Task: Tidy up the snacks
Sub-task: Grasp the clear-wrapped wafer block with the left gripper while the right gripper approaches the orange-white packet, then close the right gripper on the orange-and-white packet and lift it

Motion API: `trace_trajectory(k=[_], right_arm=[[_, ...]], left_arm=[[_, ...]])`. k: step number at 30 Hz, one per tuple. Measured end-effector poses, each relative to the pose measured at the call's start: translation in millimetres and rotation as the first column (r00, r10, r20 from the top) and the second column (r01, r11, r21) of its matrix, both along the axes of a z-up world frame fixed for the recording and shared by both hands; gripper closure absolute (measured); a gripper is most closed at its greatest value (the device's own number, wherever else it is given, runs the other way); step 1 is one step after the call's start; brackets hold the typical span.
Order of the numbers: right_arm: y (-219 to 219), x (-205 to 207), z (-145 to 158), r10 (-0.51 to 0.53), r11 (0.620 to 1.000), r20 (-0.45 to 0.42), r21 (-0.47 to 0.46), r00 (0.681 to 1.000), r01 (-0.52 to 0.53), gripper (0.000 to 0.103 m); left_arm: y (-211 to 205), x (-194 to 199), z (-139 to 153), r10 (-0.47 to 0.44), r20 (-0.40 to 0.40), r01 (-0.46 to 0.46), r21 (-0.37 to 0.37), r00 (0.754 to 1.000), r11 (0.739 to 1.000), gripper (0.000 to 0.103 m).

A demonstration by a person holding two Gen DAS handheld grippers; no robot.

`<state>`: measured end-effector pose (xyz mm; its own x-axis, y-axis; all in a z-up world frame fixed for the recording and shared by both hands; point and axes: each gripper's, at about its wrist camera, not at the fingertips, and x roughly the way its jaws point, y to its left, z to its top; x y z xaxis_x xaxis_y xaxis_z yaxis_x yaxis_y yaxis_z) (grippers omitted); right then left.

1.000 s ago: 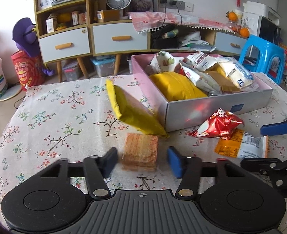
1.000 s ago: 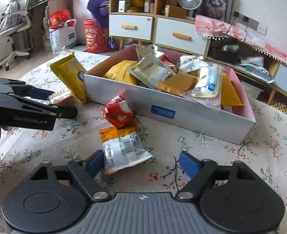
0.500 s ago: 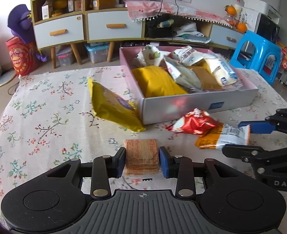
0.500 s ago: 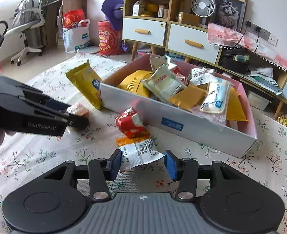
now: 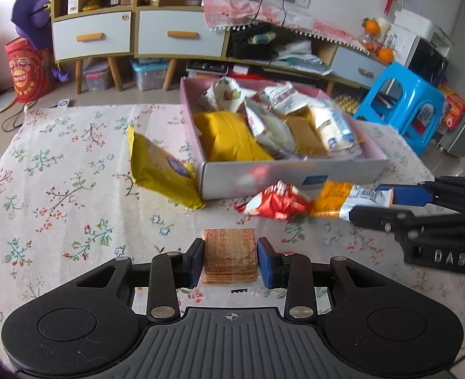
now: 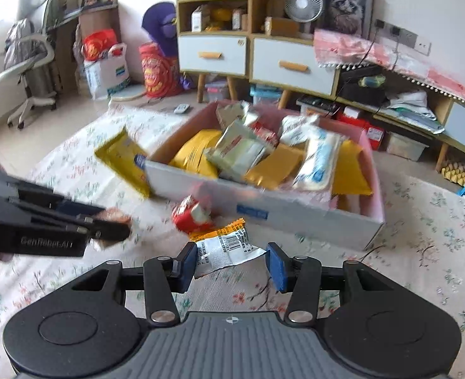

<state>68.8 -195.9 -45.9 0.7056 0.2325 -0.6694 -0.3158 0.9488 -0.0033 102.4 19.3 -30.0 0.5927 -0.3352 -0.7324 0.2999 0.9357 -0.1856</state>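
My left gripper [image 5: 229, 252] is shut on a square brown cracker pack [image 5: 229, 246] and holds it just above the floral cloth. My right gripper [image 6: 230, 260] is shut on an orange-and-white snack packet [image 6: 224, 246], also raised off the table. From the left wrist view that packet [image 5: 342, 197] sticks out of the right gripper [image 5: 377, 205] at the right edge. A red packet [image 5: 276, 203] lies against the front wall of the pink-and-white box [image 5: 289, 173], which holds several snack bags. A yellow bag [image 5: 159, 170] leans on the box's left end.
The floral cloth [image 5: 58, 189] covers the table to its left and far edges. A blue stool [image 5: 399, 94] stands beyond the table at the right. Drawer cabinets [image 5: 169, 34] and floor clutter line the back wall. My left gripper [image 6: 112, 224] reaches in at the right wrist view's left.
Both grippers closed, the left on the cracker pack and the right on the orange-and-white packet. Both then rose, lifting their packs off the cloth.
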Motion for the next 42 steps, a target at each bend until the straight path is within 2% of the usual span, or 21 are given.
trace_trajectory(k=[1,2,3,8,9,11,12,13,15,19,23,26,28,31,33,38,42], right_arm=[[-3.6,0.6,3.5,-0.012,1.000,0.008,0.016,1.000,0.012,0.070],[-6.8,1.5,6.0,-0.022,0.999,0.011,0.030,1.000,0.022,0.080],[-10.4,3.3,7.7,-0.035,0.998,0.008,0.043,0.999,0.034,0.103],[-32.2,8.3,9.5,-0.120,0.989,0.008,0.090,0.993,0.119,0.102],[-36.4,8.5,8.9,-0.127,0.987,0.011,0.098,0.992,0.125,0.099],[-40.2,9.0,6.0,-0.135,0.984,0.006,0.115,0.991,0.134,0.089],[-40.4,10.2,3.5,-0.135,0.984,-0.005,0.116,0.991,0.135,0.072],[-38.7,11.1,0.1,-0.130,0.985,-0.020,0.114,0.991,0.131,0.060],[-32.1,12.6,-8.2,-0.103,0.990,-0.042,0.089,0.994,0.106,0.055],[-12.6,13.2,-24.3,-0.055,0.998,-0.081,0.006,0.995,0.055,0.053],[1.3,14.2,-34.1,-0.031,0.999,-0.099,-0.036,0.995,0.027,0.054],[6.1,16.5,-39.6,-0.040,0.997,-0.097,-0.074,0.995,0.033,0.059],[4.7,16.8,-37.5,-0.034,0.998,-0.099,-0.062,0.995,0.028,0.074],[1.9,17.4,-33.4,-0.037,0.998,-0.101,-0.055,0.994,0.032,0.079],[-4.2,16.6,-29.1,-0.040,0.999,-0.114,-0.019,0.993,0.038,0.083],[-25.6,13.2,-9.0,-0.060,0.994,-0.112,0.085,0.992,0.070,0.103],[-45.2,11.0,0.7,-0.099,0.983,-0.109,0.145,0.989,0.114,0.103]], left_arm=[[0.6,-0.8,2.1,0.001,0.004,-0.001,-0.008,1.000,1.000,0.071],[0.4,-1.0,4.4,0.004,0.008,-0.004,-0.017,1.000,1.000,0.071],[0.8,-1.3,6.6,0.008,0.012,-0.008,-0.026,1.000,1.000,0.071],[0.4,-0.7,9.1,0.027,0.003,-0.027,-0.042,1.000,0.999,0.071],[0.0,-1.0,8.6,0.030,0.000,-0.030,-0.038,1.000,0.999,0.071],[-1.7,-1.5,6.5,0.032,-0.007,-0.032,-0.029,0.999,0.999,0.071],[-2.7,-1.5,4.8,0.031,-0.013,-0.031,-0.026,0.999,0.999,0.070],[-3.4,-1.6,4.0,0.030,-0.018,-0.031,-0.022,0.999,0.999,0.070],[-5.2,-1.5,2.0,0.029,-0.025,-0.030,-0.015,0.999,0.999,0.070],[-7.9,-2.2,-0.7,0.023,-0.030,-0.023,-0.003,0.999,1.000,0.070],[-9.6,-1.5,-3.0,0.018,-0.036,-0.018,0.009,0.999,1.000,0.070],[-9.5,-2.0,-4.8,0.018,-0.042,-0.017,0.016,0.999,1.000,0.070],[-9.3,-2.1,-5.3,0.018,-0.044,-0.018,0.018,0.999,1.000,0.070],[-9.0,-3.7,-3.2,0.020,-0.035,-0.020,0.012,0.999,1.000,0.070],[-8.8,-4.7,-0.6,0.016,-0.026,-0.016,0.004,1.000,1.000,0.070],[-10.9,-6.1,6.8,0.011,-0.009,-0.011,-0.017,1.000,1.000,0.070],[-15.3,-6.4,9.1,0.007,-0.001,-0.007,-0.023,1.000,1.000,0.070]])
